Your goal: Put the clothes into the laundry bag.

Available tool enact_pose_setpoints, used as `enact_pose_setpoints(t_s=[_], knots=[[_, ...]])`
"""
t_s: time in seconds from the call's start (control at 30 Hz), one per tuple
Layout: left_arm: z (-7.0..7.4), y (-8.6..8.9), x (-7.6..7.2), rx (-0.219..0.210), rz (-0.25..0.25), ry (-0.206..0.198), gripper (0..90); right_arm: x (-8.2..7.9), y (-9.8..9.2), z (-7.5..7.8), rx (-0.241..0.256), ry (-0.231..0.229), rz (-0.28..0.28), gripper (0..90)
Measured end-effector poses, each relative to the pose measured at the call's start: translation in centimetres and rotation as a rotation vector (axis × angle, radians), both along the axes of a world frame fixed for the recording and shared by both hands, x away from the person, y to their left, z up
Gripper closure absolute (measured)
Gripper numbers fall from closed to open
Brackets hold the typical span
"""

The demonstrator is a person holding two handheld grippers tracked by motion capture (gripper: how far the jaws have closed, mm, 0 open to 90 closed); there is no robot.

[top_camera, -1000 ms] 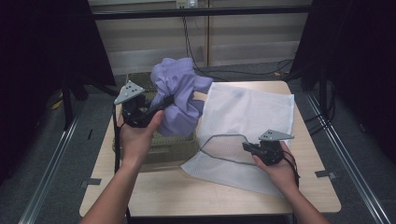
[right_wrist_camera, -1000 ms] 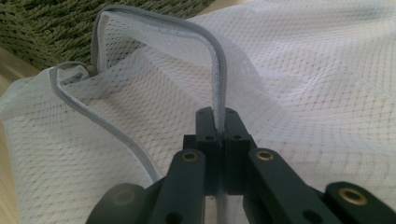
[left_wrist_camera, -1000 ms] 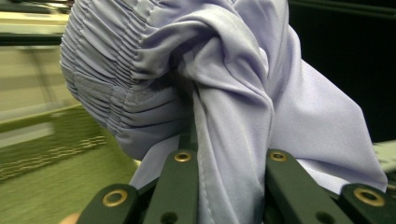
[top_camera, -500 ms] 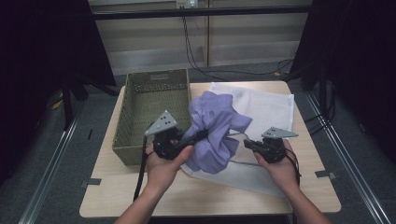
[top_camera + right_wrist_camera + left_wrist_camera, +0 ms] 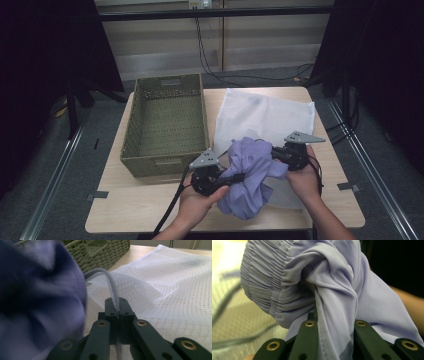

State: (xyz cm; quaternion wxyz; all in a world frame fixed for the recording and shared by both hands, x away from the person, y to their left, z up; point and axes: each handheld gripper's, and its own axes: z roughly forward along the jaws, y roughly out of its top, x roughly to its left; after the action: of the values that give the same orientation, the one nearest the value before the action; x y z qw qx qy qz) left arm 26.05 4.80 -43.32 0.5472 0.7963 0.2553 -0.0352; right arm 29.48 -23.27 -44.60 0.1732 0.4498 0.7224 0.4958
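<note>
A crumpled lavender garment (image 5: 250, 175) hangs at the near edge of a white mesh bag (image 5: 265, 117) lying on the table's right half. My left gripper (image 5: 236, 177) is shut on a fold of the garment (image 5: 312, 277); in the left gripper view the cloth runs down between the left gripper's (image 5: 334, 325) black jaws. My right gripper (image 5: 275, 153) sits just right of the garment, shut on the bag's raised rim. The right gripper view shows that rim arching up out of the right gripper (image 5: 116, 306), with the blurred garment (image 5: 37, 302) close on its left and the mesh bag (image 5: 175, 290) behind.
An olive woven basket (image 5: 167, 125) stands on the left half of the wooden table (image 5: 130, 210), nothing inside it; its corner (image 5: 100, 255) appears behind the bag. Black cables trail from both grippers toward the front edge. Dark frame rails flank the table.
My left gripper carried the garment from above the basket to the right and down toward the front, against the bag's near rim. The right gripper stayed on the rim, nearly still.
</note>
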Motion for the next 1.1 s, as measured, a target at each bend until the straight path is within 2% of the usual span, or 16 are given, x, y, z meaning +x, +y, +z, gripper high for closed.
enact_pose_setpoints(t_s=[0.1,0.13,0.2,0.23,0.33,0.37,0.43,0.53,0.57,0.67,0.87,1.07,1.1], knots=[[-1.6,-0.8,0.2,0.048,-0.007,0.030,82.0,0.0,0.0,0.4,0.013,-0.012,0.005,88.8],[-1.6,-0.8,0.2,0.048,-0.007,0.030,82.0,0.0,0.0,0.4,0.013,-0.012,0.005,88.8],[-2.0,-1.1,0.5,0.075,-0.016,0.051,81.9,-0.2,0.1,0.6,0.017,-0.018,0.008,88.9],[-2.1,-1.4,0.6,0.075,-0.024,0.063,81.9,-0.2,0.1,0.7,0.017,-0.021,0.012,88.8],[-2.2,-2.2,0.4,0.104,-0.047,0.068,81.9,-0.4,0.3,1.0,0.021,-0.032,0.018,88.9],[-2.2,-2.4,0.3,0.122,-0.062,0.056,81.9,-0.4,0.4,1.1,0.021,-0.030,0.015,88.8],[-2.2,-2.8,0.1,0.138,-0.062,0.050,81.8,-0.5,0.5,1.2,0.022,-0.039,0.022,88.8],[-2.1,-3.1,0.4,0.143,-0.046,0.071,81.8,-0.6,0.5,1.3,0.023,-0.049,0.020,88.8],[-2.0,-3.1,0.6,0.161,-0.042,0.076,81.8,-0.7,0.5,1.3,0.023,-0.053,0.018,88.9],[-2.0,-3.3,1.0,0.140,-0.013,0.114,81.7,-0.8,0.6,1.5,0.023,-0.062,0.019,88.8],[-1.2,-3.5,1.7,0.133,0.035,0.131,81.3,-1.4,1.0,2.0,0.009,-0.093,0.026,88.8],[-0.5,-3.6,2.6,0.095,0.112,0.159,81.0,-1.8,0.9,2.6,0.005,-0.136,0.025,88.9],[-0.6,-3.6,3.0,0.096,0.139,0.179,80.9,-1.9,0.8,2.7,0.009,-0.147,0.025,88.9]])
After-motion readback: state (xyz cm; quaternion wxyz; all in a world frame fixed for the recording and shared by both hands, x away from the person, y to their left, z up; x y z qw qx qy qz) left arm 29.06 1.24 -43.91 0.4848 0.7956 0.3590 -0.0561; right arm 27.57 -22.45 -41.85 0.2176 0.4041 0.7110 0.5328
